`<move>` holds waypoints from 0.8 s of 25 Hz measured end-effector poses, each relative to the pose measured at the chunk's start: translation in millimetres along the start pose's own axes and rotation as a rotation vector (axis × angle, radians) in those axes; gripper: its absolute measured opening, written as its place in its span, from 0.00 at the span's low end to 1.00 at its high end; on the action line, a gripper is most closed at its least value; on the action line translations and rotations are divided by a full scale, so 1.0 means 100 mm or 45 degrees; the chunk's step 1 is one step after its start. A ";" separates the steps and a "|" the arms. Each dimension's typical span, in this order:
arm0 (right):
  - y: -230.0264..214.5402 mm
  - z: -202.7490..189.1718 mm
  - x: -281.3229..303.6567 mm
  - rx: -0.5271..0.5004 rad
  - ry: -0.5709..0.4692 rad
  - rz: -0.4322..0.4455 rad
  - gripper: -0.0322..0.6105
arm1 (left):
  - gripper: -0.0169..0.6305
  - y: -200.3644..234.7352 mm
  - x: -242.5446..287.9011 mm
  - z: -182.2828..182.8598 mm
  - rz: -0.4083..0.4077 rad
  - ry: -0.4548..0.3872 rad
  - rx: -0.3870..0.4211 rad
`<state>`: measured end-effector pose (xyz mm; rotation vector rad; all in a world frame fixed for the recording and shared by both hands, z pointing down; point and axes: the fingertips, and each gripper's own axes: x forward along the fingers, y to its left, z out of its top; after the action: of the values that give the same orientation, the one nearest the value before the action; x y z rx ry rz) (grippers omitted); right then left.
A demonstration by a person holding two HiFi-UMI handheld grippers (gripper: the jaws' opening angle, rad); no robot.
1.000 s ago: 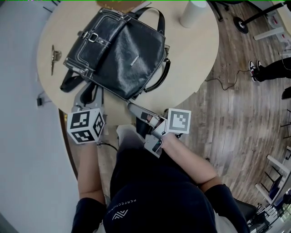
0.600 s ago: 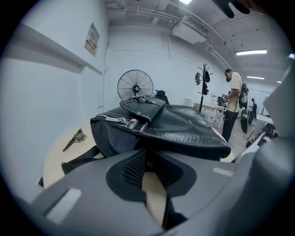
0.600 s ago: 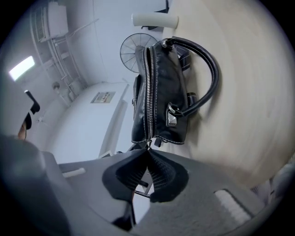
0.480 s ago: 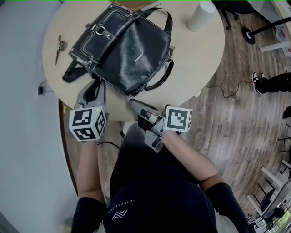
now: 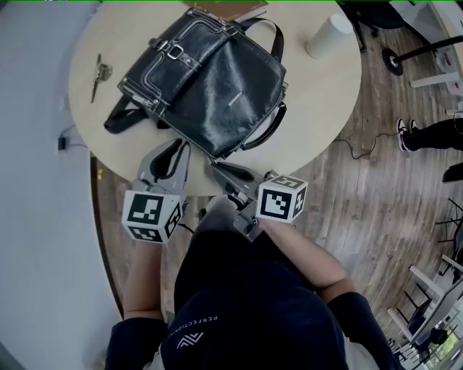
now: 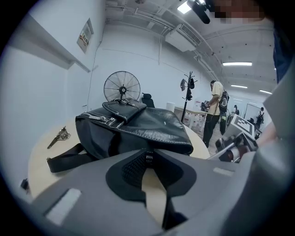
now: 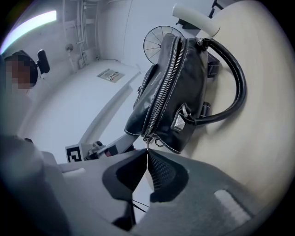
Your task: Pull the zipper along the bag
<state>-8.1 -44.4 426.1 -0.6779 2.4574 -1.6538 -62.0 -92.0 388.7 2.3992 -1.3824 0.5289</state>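
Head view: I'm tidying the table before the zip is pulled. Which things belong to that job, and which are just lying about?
Job: black bag; its zipper; zipper pull, held in the shut right gripper.
Lying about: key-like metal piece; white cylinder; brown board beyond the bag.
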 end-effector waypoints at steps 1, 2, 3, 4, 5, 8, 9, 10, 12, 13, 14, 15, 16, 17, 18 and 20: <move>0.00 0.00 0.01 -0.004 -0.008 -0.004 0.06 | 0.13 -0.02 -0.01 -0.02 -0.026 0.004 -0.004; 0.00 0.01 0.01 -0.005 -0.017 -0.009 0.06 | 0.12 -0.05 -0.01 -0.04 -0.055 0.008 -0.003; -0.01 0.01 0.02 -0.008 -0.025 -0.019 0.06 | 0.10 -0.09 -0.01 -0.06 -0.087 0.013 0.004; -0.02 0.01 0.03 -0.015 -0.034 -0.031 0.07 | 0.07 -0.13 0.00 -0.08 -0.117 0.019 0.020; -0.03 0.01 0.03 -0.025 -0.042 -0.043 0.07 | 0.04 -0.17 0.02 -0.10 -0.143 0.028 0.044; -0.05 0.00 0.05 -0.100 -0.051 -0.086 0.07 | 0.05 -0.23 0.04 -0.15 -0.180 0.038 0.109; -0.06 -0.01 0.06 -0.144 -0.048 -0.105 0.07 | 0.06 -0.23 0.04 -0.14 -0.186 0.030 0.111; -0.07 -0.01 0.07 -0.192 -0.043 -0.128 0.07 | 0.06 -0.23 0.04 -0.13 -0.194 0.021 0.101; -0.09 -0.01 0.07 -0.292 -0.034 -0.178 0.07 | 0.06 -0.21 0.04 -0.11 -0.207 0.006 0.070; -0.10 -0.01 0.08 -0.335 -0.030 -0.202 0.07 | 0.06 -0.20 0.03 -0.10 -0.210 -0.002 0.062; -0.10 -0.01 0.08 -0.370 -0.027 -0.224 0.07 | 0.06 -0.18 0.02 -0.08 -0.211 -0.011 0.059; -0.10 -0.01 0.09 -0.395 -0.025 -0.241 0.07 | 0.06 -0.17 0.01 -0.07 -0.213 -0.020 0.058; -0.10 -0.01 0.09 -0.410 -0.028 -0.255 0.07 | 0.06 -0.17 0.00 -0.05 -0.216 -0.028 0.057; -0.10 -0.01 0.10 -0.420 -0.034 -0.269 0.08 | 0.06 -0.16 -0.02 -0.05 -0.220 -0.035 0.056; -0.10 -0.01 0.11 -0.428 -0.042 -0.285 0.08 | 0.06 -0.15 -0.03 -0.04 -0.225 -0.040 0.055; -0.11 -0.02 0.12 -0.444 -0.057 -0.314 0.09 | 0.06 -0.13 -0.06 -0.05 -0.234 -0.050 0.052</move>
<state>-15.8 -51.3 438.1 -1.0856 2.7499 -1.2633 -54.5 -78.8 389.0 2.5494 -1.1608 0.4681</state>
